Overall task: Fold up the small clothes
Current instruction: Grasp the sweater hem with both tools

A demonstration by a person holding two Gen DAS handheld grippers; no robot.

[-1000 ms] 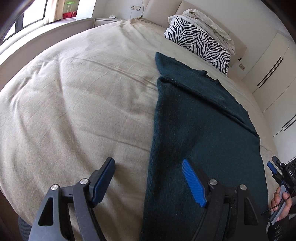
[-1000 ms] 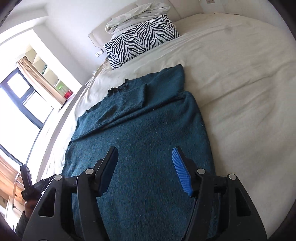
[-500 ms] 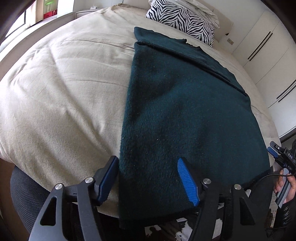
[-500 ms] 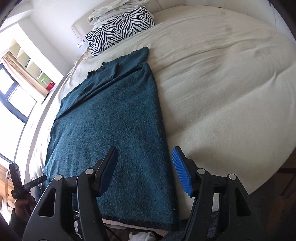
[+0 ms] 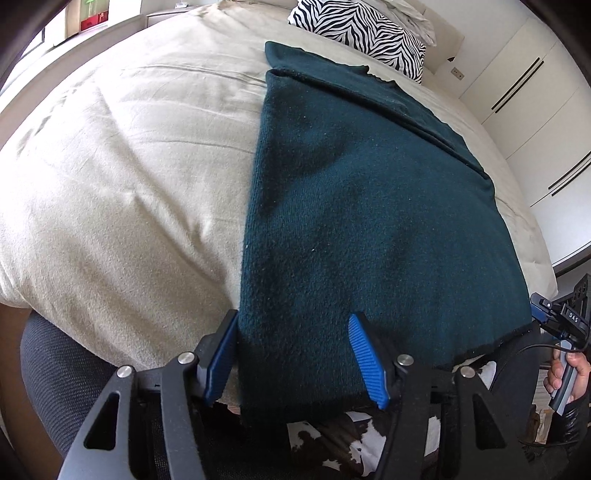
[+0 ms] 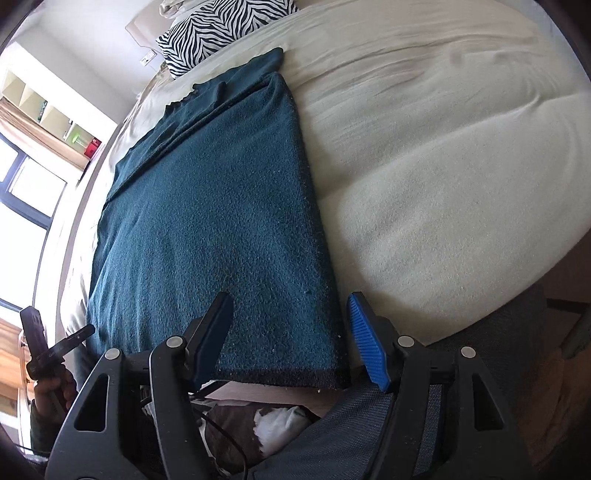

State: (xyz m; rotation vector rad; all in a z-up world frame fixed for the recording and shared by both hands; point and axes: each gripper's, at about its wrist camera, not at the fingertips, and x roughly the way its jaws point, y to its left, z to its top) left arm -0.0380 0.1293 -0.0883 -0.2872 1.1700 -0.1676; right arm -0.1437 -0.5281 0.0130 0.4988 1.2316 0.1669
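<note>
A dark teal knit garment (image 5: 354,206) lies flat on the beige bed, its sides folded in to a long strip, its near hem hanging over the bed's front edge. It also shows in the right wrist view (image 6: 218,206). My left gripper (image 5: 295,358) is open at the hem's left corner, the fabric between its fingers. My right gripper (image 6: 291,343) is open at the hem's right corner, straddling the garment's right edge. In the left wrist view the right gripper (image 5: 554,325) shows at the far right, held in a hand.
The beige bed cover (image 5: 122,177) spreads wide around the garment. A zebra-striped pillow (image 5: 354,33) lies at the head of the bed. A dark mesh chair (image 6: 491,354) and a cow-pattern rug (image 5: 343,439) lie below the bed's front edge. White wardrobes (image 5: 535,96) stand right.
Both grippers have drawn back from over the middle of the garment to its near hem at the bed's front edge. They stay open.
</note>
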